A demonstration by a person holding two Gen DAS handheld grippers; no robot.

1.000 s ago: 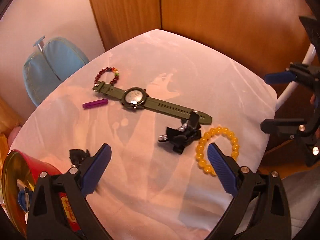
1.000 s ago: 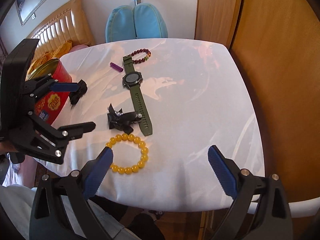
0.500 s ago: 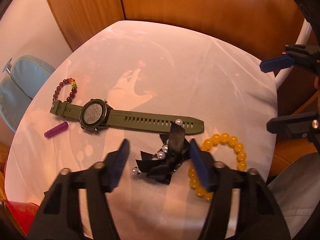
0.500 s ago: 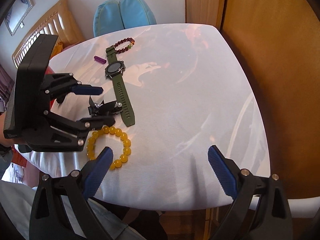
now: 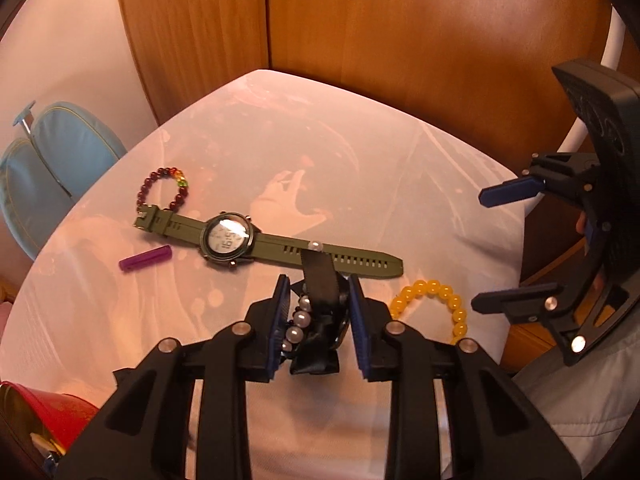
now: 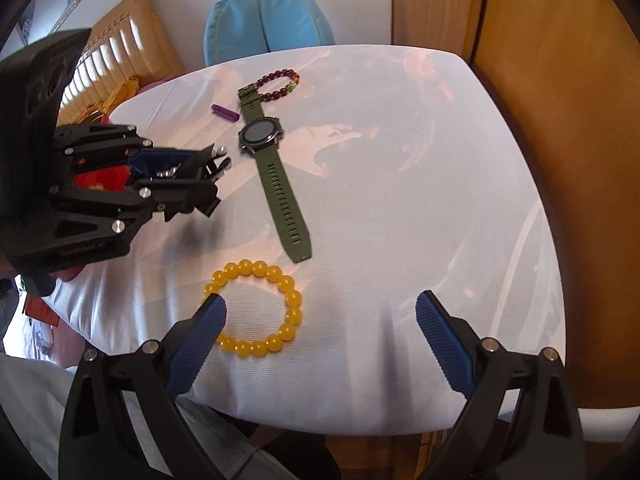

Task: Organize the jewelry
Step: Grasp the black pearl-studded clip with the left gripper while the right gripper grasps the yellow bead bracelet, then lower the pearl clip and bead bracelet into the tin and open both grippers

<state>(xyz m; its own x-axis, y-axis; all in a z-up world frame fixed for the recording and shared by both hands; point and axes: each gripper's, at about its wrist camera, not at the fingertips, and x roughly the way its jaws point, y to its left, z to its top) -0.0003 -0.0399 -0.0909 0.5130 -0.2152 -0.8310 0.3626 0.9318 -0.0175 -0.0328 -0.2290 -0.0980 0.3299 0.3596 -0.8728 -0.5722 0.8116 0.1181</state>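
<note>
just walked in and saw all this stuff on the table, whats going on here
A person with a claw in each hand is sorting jewelry on a white table. The left claw is closing around a black ribbon bow with pearls, beside the green watch. The right claw hangs open over the yellow bead bracelet, not touching it. A dark red bead bracelet and a purple tube lie untouched.

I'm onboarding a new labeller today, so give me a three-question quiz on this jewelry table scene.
1. True or false: the right gripper holds the yellow bead bracelet.
2. What lies between the closing jaws of the left gripper? A) purple tube B) black ribbon bow with pearls C) dark red bead bracelet
3. Which item's end overlaps the green watch strap?

Key: 1 false; 2 B; 3 dark red bead bracelet.
</note>
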